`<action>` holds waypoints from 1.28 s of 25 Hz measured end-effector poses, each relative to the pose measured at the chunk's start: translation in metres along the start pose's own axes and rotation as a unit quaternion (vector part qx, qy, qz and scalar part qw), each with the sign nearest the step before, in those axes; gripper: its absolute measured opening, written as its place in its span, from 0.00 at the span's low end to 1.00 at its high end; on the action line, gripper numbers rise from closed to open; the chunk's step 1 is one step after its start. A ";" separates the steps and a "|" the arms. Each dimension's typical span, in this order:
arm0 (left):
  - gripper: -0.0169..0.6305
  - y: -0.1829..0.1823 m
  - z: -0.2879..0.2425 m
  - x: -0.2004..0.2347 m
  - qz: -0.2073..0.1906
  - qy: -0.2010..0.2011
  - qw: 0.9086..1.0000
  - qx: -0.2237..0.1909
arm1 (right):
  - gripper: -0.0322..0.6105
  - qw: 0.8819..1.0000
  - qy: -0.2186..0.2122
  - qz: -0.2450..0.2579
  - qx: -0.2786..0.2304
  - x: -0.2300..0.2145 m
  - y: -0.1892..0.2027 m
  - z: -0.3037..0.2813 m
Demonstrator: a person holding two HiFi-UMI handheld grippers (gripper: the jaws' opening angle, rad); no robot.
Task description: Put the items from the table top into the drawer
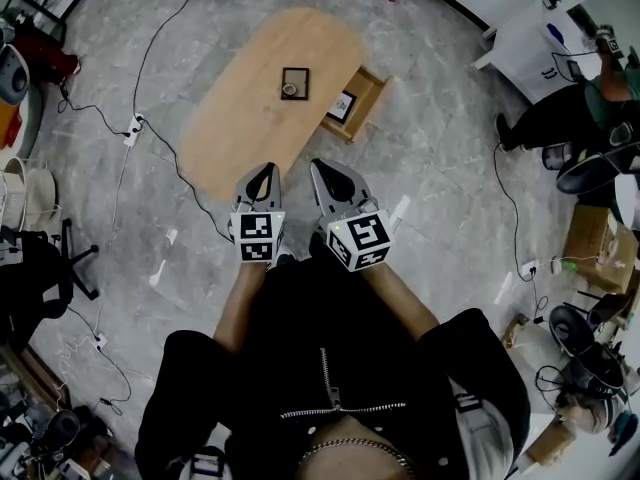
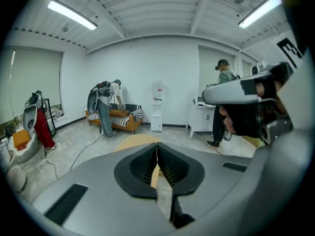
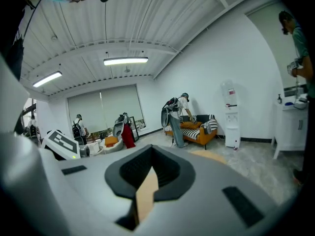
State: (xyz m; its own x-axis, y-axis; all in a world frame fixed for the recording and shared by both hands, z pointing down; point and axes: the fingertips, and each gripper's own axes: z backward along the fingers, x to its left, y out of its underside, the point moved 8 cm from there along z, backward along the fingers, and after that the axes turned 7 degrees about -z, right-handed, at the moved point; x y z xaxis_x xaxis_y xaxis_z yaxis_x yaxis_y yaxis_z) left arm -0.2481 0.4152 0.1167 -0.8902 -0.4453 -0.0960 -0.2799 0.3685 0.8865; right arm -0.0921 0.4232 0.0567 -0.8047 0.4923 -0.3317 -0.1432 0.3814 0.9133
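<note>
Item [image 1: 294,84]: small, dark, square-framed

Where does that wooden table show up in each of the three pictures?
Head view: table upper centre.
Left gripper view: tan sliver just above the jaws, centre.
Right gripper view: tan edge right of centre, beyond the jaws.
Shared landmark: orange sofa, in both gripper views, not the head view.

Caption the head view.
Shut left gripper and shut right gripper face a table bearing a dark square item, its drawer open.
</note>
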 end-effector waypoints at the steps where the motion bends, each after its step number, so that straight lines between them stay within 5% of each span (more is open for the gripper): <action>1: 0.05 -0.002 -0.006 -0.002 -0.001 -0.001 1.000 0.002 | 0.06 1.000 -0.001 -0.002 0.000 -0.007 -0.002 0.000; 14: 0.05 -0.035 -0.068 -0.056 -0.012 0.012 1.000 0.016 | 0.06 1.000 -0.002 -0.013 -0.001 -0.087 -0.023 0.025; 32: 0.05 -0.049 -0.098 -0.062 -0.036 0.023 0.999 0.030 | 0.06 0.999 0.005 -0.035 -0.002 -0.119 -0.025 0.018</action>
State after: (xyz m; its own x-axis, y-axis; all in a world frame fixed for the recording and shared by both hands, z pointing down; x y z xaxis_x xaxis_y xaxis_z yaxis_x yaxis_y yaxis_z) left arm -0.1444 0.3449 0.1238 -0.8500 -0.5086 -0.1373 -0.3652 0.3810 0.8494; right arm 0.0174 0.3695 0.0687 -0.7982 0.4567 -0.3928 -0.2021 0.4112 0.8889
